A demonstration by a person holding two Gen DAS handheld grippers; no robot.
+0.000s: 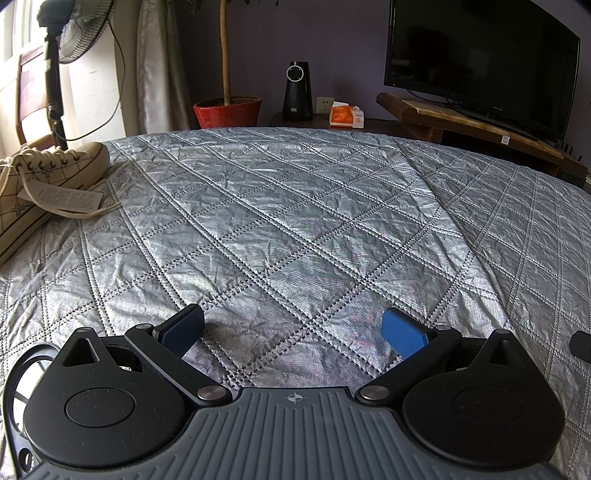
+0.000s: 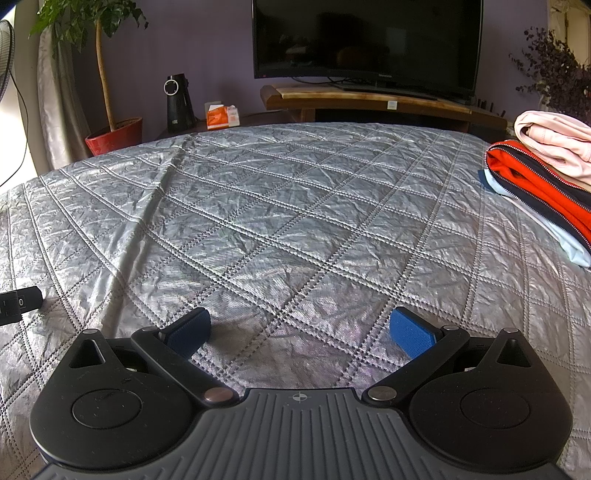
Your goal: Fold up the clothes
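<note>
A silver-grey quilted bedspread [image 1: 295,221] with diamond stitching covers the whole working surface; it is crinkled, and in the right wrist view a long raised crease runs down its left part. Beyond its far edge stands a purple wall.

Along that wall, from the left: a standing fan [image 1: 70,33] by a bright window, a pale curtain [image 1: 159,62], a thin-trunked plant in a red pot [image 1: 227,110], a black cone-shaped speaker [image 1: 297,90], an orange tissue pack [image 1: 345,116], and a dark television [image 2: 367,40] on a wooden stand [image 2: 369,99]. At the far right of the right wrist view is a bunch of dark dried flowers [image 2: 554,70].

On the bedspread's left edge lie cream canvas shoes [image 1: 44,173] with a paper tag [image 1: 61,197] over them.

The left gripper [image 1: 293,332] sits low over bare bedspread with its blue pads [image 1: 402,332] spread wide and nothing between them. The right gripper [image 2: 301,332] is the same: wide apart, empty, low over the cover. A black part at the left edge of the right wrist view cannot be identified.

The clothes [image 2: 543,184] lie in a stack at the right edge of the bed, well apart from both grippers: a pale pink garment [image 2: 554,144] on top, an orange-red one with a dark zipped edge [image 2: 535,184] below it, and light blue fabric [image 2: 546,232] underneath. They look folded flat.
</note>
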